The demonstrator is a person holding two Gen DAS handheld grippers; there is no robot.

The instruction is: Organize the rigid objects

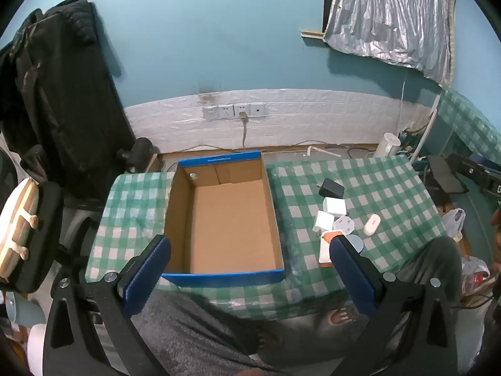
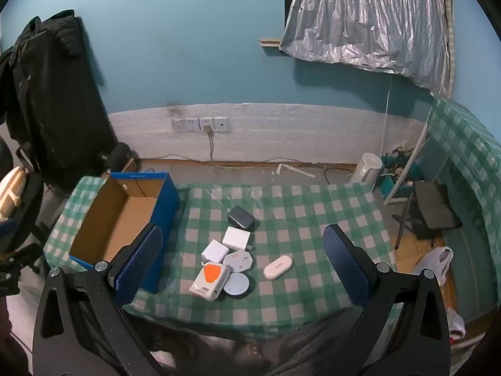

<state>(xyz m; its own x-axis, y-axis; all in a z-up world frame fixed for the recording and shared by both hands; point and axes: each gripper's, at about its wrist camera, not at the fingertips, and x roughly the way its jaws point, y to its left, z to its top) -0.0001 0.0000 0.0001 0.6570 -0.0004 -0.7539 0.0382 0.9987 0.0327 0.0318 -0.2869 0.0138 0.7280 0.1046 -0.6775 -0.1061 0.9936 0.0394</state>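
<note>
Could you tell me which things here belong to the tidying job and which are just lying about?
Job: cardboard box; black charger; two white adapters; orange-topped device; white oval case; round disc.

Lying about: kettle; black jacket; wall sockets.

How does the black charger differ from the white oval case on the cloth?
The black charger is dark and boxy; the white oval case is pale, rounded and elongated. The charger lies farthest from the tools, heading the cluster; the case lies apart on the right. Both rest on the checked cloth, outside the box.

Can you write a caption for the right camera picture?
Open right gripper hovers above chargers and adapters clustered on a green checked tablecloth, beside an empty cardboard box.
</note>
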